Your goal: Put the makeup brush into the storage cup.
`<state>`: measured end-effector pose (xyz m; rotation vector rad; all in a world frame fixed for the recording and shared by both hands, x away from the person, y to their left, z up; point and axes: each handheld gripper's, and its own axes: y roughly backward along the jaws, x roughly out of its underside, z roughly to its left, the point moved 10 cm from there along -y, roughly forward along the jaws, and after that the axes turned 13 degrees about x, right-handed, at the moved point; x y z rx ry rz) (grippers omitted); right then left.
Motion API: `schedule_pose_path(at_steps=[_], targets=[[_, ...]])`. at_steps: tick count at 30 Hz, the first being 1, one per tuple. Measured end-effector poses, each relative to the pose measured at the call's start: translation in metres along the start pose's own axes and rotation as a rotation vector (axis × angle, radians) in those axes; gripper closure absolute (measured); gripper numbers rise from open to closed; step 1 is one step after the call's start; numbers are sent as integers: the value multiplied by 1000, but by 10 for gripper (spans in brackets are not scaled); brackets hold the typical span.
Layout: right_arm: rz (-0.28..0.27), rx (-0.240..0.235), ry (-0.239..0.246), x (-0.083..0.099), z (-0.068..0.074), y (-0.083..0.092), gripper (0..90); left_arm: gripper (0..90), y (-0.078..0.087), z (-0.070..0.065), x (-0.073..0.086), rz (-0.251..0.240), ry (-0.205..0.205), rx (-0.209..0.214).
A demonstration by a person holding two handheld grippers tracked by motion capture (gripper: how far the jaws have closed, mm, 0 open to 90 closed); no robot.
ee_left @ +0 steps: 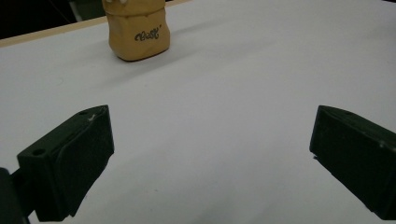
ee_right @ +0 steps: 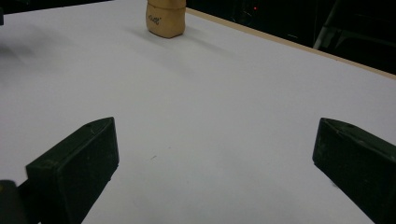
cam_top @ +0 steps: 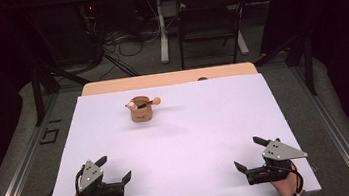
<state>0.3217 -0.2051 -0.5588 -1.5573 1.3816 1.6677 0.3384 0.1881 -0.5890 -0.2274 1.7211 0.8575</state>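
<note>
A small tan wooden cup [cam_top: 141, 113] stands upright on the white sheet, toward the far left of centre, with a wooden stick with a round knob [cam_top: 149, 102] lying across its top. The cup [ee_left: 137, 32] carries dark lettering in the left gripper view, and the cup [ee_right: 166, 18] stands far ahead in the right gripper view. My left gripper [cam_top: 115, 168] rests near the front left corner, open and empty. My right gripper [cam_top: 249, 154] rests near the front right, also open with nothing between its fingers. Both are far from the cup.
The white sheet [cam_top: 208, 139] covers a wooden table whose far edge [cam_top: 170, 78] shows bare. Beyond the table stand a black chair [cam_top: 208, 23], a desk leg and cables on the floor. Metal rails run along both sides of the table.
</note>
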Motion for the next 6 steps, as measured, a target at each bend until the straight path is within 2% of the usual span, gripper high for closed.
schedule_pose_path(at_steps=[6], targets=[[6,-5,5,1,2,-1,0,2,-3,1,1,15,-3,5]])
